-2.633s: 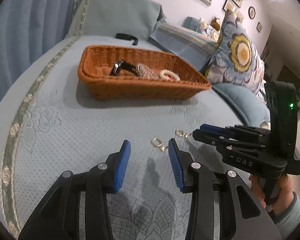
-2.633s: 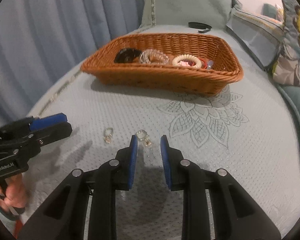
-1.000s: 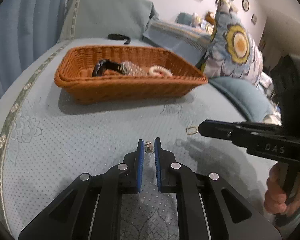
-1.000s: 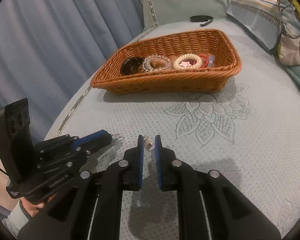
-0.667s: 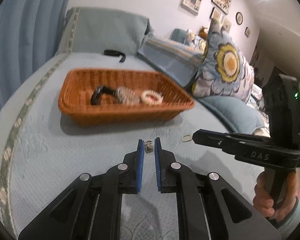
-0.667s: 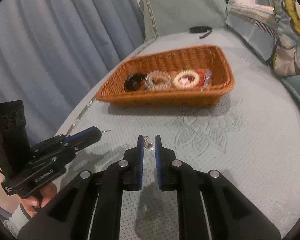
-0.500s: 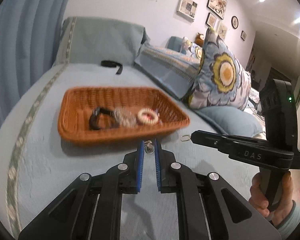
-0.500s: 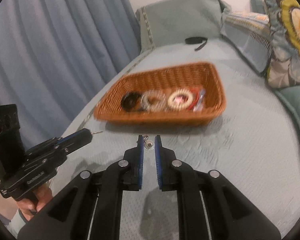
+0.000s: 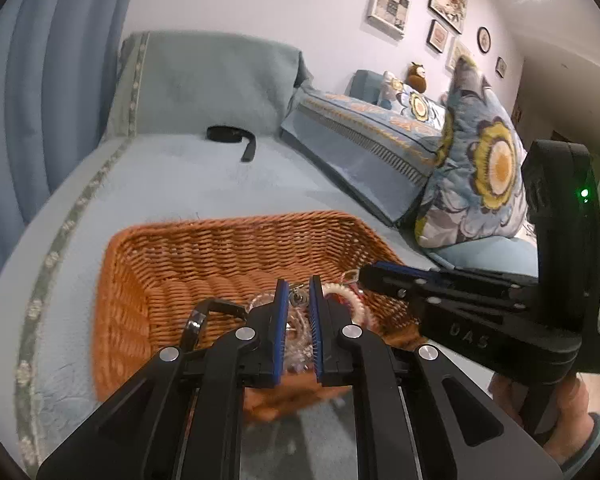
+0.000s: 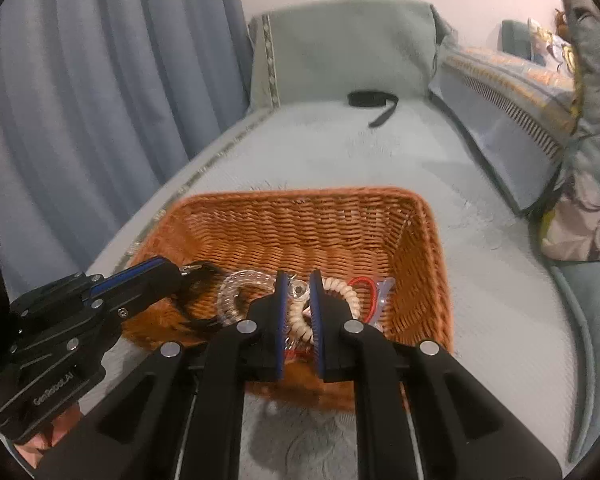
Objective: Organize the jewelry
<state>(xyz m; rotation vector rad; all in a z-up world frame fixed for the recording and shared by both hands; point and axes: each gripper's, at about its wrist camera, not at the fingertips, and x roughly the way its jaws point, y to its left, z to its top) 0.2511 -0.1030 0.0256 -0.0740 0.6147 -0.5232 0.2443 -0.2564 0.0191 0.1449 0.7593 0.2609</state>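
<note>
Both tongs, left gripper [image 9: 299, 300] and right gripper [image 10: 299, 290], are clamped on 1 tiny earring each [image 9: 298, 299] [image 10: 298, 290], above the near basket [image 9: 236, 236]. Earrings are judged light, slippery and best pinched by the hook.

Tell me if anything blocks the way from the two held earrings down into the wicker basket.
Nothing visible blocks it. The left gripper and right gripper each pinch an earring over the open basket; only bracelets lie below, on its floor.
</note>
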